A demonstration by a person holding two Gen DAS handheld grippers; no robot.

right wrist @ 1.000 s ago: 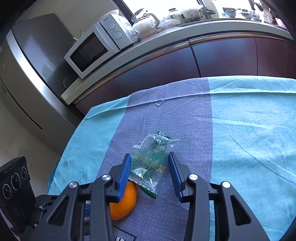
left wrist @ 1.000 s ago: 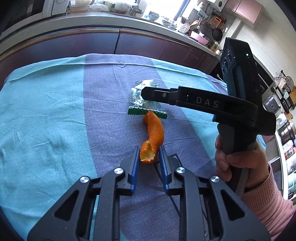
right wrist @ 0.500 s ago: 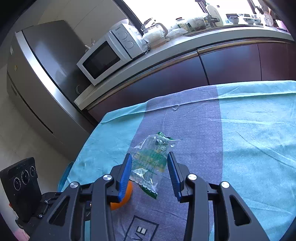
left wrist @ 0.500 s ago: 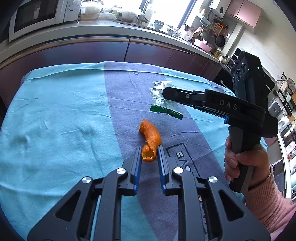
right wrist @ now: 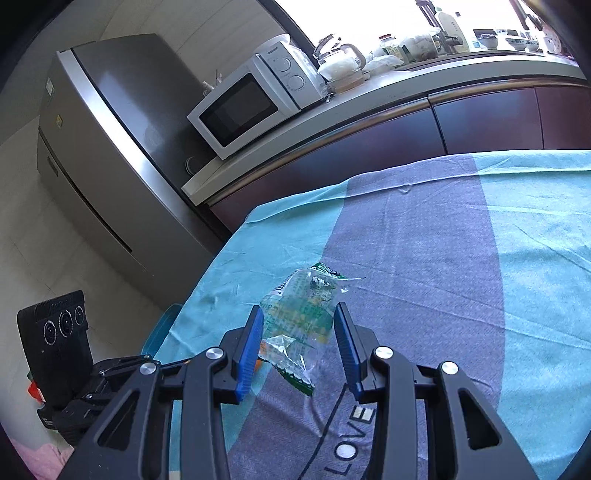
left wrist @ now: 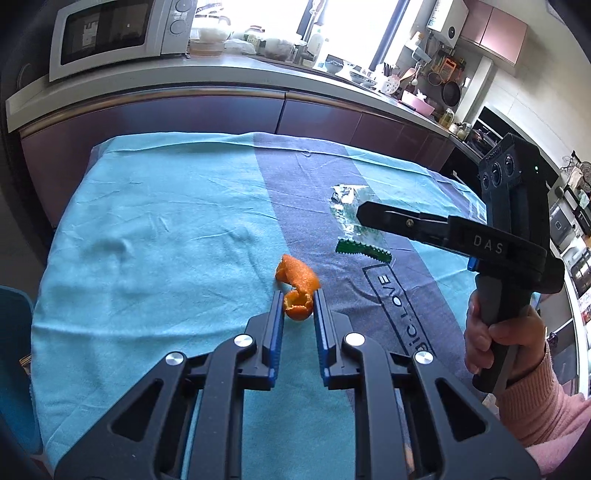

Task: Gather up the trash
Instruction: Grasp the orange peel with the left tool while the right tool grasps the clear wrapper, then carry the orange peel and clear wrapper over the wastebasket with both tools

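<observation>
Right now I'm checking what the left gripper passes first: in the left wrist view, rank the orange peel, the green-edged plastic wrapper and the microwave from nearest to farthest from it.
1. Orange peel: pinched between the left gripper fingers, over the tablecloth.
2. Plastic wrapper: farther out to the right, at the right gripper's tip.
3. Microwave: far back on the counter, upper left.

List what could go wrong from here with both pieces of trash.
1. The left claw pinches only the curled end of the peel; the rest hangs free, so it may tear or slip out.
2. The wrapper is thin, crinkly film between the right claw pads; it could slide loose during carrying.
</observation>
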